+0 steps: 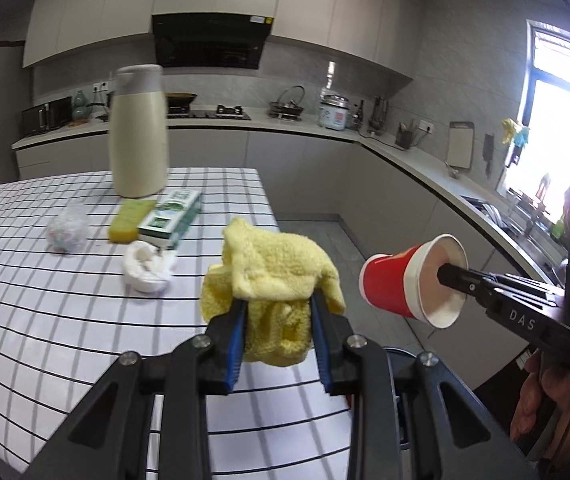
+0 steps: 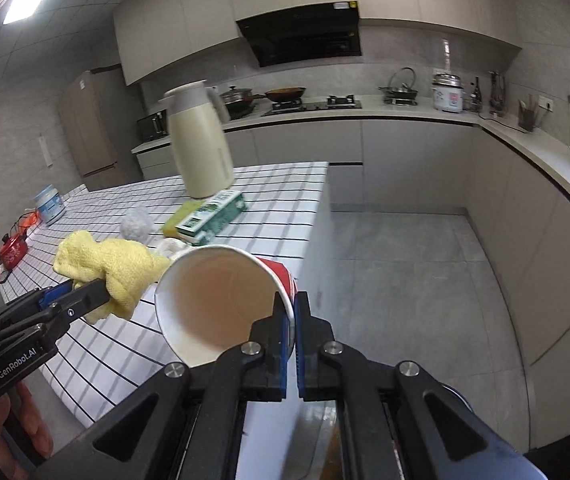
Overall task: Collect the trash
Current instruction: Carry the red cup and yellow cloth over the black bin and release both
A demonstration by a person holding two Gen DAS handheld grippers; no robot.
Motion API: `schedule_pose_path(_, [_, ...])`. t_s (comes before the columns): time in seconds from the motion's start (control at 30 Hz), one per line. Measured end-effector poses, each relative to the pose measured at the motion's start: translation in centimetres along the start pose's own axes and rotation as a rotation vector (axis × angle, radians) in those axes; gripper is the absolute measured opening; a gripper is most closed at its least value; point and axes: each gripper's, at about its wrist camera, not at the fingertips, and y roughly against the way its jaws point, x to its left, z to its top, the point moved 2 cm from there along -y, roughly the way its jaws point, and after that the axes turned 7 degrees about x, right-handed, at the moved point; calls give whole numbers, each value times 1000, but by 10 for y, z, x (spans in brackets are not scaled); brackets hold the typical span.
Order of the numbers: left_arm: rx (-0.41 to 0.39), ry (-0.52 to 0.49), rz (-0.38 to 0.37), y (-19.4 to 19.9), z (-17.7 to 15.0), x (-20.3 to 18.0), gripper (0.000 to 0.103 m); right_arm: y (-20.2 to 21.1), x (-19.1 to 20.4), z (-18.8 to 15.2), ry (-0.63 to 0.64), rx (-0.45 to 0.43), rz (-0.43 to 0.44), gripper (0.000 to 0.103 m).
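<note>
Yellow cloth (image 1: 273, 276), crumpled, sits clamped between the blue pads of the left gripper (image 1: 277, 312), bunched above and below the jaws and held clear of the table (image 1: 45, 320). Right gripper (image 2: 290, 312) pinches the rim of a red paper cup (image 2: 221, 300): one finger inside the white mouth, one outside on the red wall, jaws nearly together with only the cup wall between them. Cup is tipped on its side, mouth toward the right wrist camera, inside looks tan-stained and holds nothing visible. From the left wrist view the cup (image 1: 413, 280) hangs past the table's right edge, over grey floor, just beside the cloth. Checked tablecloth, white with black lines. On it, well behind the cloth: crumpled white tissue (image 1: 147, 270), clear plastic wad (image 1: 67, 232), green-and-white carton (image 1: 171, 218) lying flat, touching a yellow sponge (image 1: 129, 220) on its left, and a tall cream jug (image 1: 139, 132) upright behind both. A hand (image 1: 541, 400) grips the right gripper's handle at the lower right of the left view.
</note>
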Motion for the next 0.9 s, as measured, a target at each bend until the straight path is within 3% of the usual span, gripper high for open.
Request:
schedule_pose_path(0.53, [99,-109,-136,-45,-29,-130,31,47,-130,-72,-129,64,-131,3])
schedule_pose_path(0.9, [195,-107,-140,-77,-70,-170,31,46,-175,-120,-150,146,-135,3])
